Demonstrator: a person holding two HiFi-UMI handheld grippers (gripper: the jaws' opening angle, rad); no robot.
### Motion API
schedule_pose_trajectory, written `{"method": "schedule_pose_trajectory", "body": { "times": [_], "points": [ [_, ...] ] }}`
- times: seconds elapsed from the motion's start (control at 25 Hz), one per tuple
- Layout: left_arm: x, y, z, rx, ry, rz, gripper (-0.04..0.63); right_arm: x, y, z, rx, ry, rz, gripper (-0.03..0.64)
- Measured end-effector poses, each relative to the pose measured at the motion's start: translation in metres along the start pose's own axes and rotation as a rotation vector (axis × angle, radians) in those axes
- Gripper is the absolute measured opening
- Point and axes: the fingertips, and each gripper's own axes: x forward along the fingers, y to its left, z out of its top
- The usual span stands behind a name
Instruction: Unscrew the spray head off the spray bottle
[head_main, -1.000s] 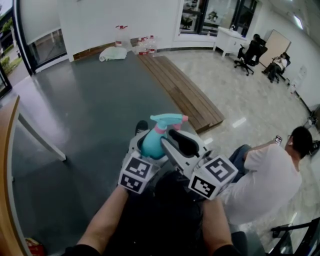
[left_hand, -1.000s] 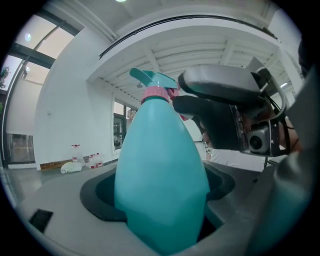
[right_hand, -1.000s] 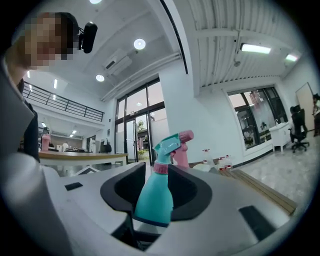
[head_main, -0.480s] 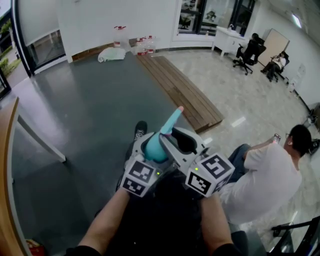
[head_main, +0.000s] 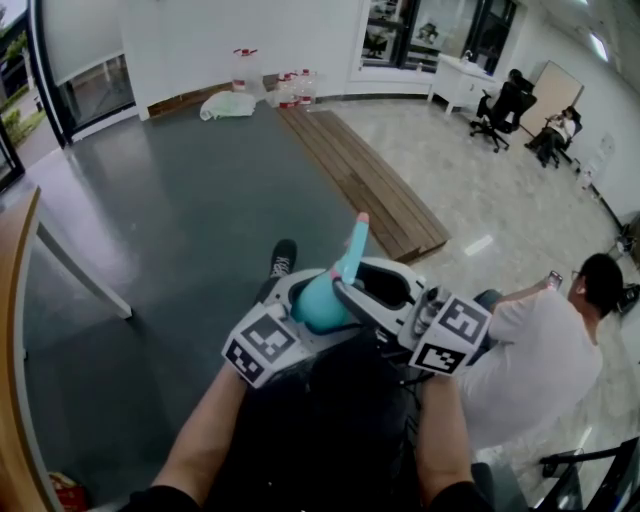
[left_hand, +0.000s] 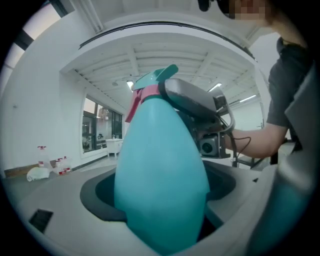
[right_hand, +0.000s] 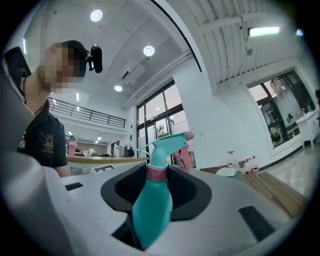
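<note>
L claw (left_hand: 161, 205): clamped on bottle's (left_hand: 160, 165) fat teal body.
R claw (right_hand: 156, 176): pads on pink collar (head_main: 334, 272) under spray head (right_hand: 167, 142); jaws just closed a bit more, collar betw. them.
Bottle: in the air over person's lap, betw. both claws, on no surface.
Spray head: on bottle, nozzle pointing away fr. person.
Floor (head_main: 180, 200): dark grey, below.

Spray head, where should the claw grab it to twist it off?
Grab the pink collar under the spray head, coming in sideways to squeeze its two sides. It is round, so it turns; the trigger sticks out crooked. The right claw sits there now, jaws just closed further on it, while the left claw holds the bottle.
</note>
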Motion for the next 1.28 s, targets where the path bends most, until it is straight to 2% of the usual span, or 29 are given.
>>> {"method": "schedule_pose_trajectory", "body": {
  "times": [0.08,0.16,0.4,0.6,0.76,0.96,1.28],
  "points": [
    [0.000,-0.006,0.002,-0.003,-0.012,-0.037,0.440,-0.003,0.003,0.001,0.003,-0.011,0.045,0.141],
    [0.000,-0.005,0.002,-0.006,-0.014,-0.032,0.440,-0.002,0.002,0.001,0.001,-0.016,0.047,0.141],
    [0.000,0.017,-0.005,-0.040,-0.009,0.105,0.440,0.003,-0.007,-0.008,-0.023,0.025,-0.088,0.166],
    [-0.002,0.036,-0.006,-0.035,-0.005,0.241,0.440,0.004,-0.011,-0.002,0.014,-0.022,-0.215,0.166],
    [-0.002,0.042,-0.010,-0.046,0.005,0.297,0.440,0.012,-0.010,0.000,0.037,-0.019,-0.303,0.166],
    [-0.001,0.042,-0.013,-0.041,0.027,0.341,0.440,0.018,-0.013,-0.003,0.045,0.021,-0.364,0.166],
    [-0.001,0.036,-0.014,-0.035,0.037,0.332,0.440,0.018,-0.014,-0.004,0.019,0.043,-0.387,0.158]
  ]
}}
